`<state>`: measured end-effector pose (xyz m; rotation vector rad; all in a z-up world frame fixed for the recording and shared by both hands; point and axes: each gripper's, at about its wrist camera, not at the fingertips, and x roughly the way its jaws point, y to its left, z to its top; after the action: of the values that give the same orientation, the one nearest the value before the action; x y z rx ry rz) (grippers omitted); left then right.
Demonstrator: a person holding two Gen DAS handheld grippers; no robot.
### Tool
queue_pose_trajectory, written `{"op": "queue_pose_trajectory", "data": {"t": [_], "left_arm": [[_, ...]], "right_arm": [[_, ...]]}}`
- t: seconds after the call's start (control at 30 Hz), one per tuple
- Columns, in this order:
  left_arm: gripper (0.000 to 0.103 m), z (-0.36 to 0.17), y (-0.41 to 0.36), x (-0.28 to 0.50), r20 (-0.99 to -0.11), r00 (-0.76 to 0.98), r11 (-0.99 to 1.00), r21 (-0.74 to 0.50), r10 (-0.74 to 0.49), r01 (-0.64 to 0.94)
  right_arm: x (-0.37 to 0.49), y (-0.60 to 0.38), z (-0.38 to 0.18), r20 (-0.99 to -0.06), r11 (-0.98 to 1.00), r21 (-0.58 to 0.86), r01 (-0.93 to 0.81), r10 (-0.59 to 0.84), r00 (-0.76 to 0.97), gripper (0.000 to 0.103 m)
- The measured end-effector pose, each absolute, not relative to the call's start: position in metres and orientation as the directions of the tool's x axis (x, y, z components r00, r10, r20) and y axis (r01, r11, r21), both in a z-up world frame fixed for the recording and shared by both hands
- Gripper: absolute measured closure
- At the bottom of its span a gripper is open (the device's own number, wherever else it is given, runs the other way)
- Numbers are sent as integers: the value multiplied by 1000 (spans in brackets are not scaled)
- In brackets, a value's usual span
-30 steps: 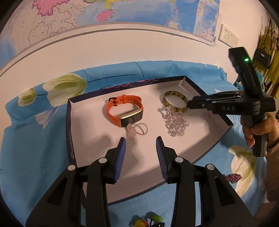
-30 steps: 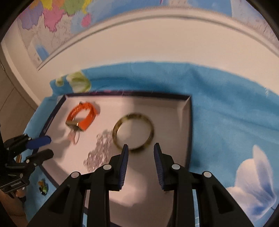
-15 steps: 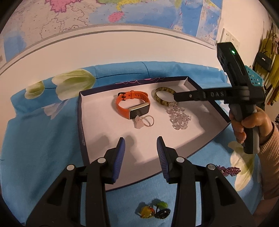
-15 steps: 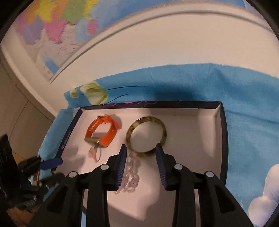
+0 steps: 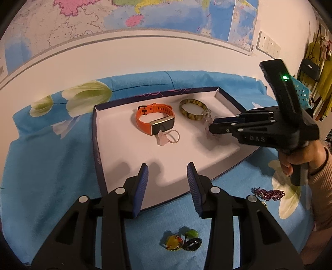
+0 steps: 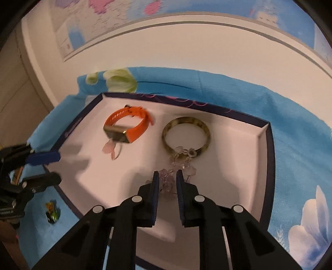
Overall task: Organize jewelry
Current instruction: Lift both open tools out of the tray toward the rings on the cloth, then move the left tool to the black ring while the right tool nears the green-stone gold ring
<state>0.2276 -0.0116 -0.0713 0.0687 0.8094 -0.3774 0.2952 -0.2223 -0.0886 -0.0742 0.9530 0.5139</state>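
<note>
right gripper closing around crystal bracelet mid-tray, left gripper part-open, empty, over near rim

A map hangs on the white wall above blue flowered cloth.

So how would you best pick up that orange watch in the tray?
Probably by the orange strap, not the screen. The watch lies on its side in the tray as a closed loop, so one finger could go inside the loop and one outside, coming from above. I'd take the far, buckle side: a small pink charm sits right against the screen end and could get caught.
</note>
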Motion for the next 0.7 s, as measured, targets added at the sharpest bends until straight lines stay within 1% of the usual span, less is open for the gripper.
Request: {"op": "queue_pose_trajectory", "data": {"t": [0.23, 0.3, 0.37, 0.53, 0.7], "left_arm": [[64, -68, 2, 214, -704, 636, 932, -107, -316, 345], [64, -68, 4, 207, -699, 637, 930, -116, -326, 349], [64, -67, 6, 201, -693, 640, 928, -117, -332, 354], [64, -67, 9, 180, -680, 645, 923, -127, -348, 364], [64, -68, 7, 159, -677, 650, 919, -103, -346, 381]], "right_arm": [[287, -234, -75, -740, 883, 209, -420, 424, 523, 86], [280, -238, -68, -723, 876, 227, -427, 445, 529, 78], [270, -239, -61, -704, 864, 243, -441, 470, 532, 76], [235, -248, -47, -666, 835, 269, -481, 522, 533, 75], [196, -255, -43, -653, 817, 276, -506, 546, 525, 75]]}}
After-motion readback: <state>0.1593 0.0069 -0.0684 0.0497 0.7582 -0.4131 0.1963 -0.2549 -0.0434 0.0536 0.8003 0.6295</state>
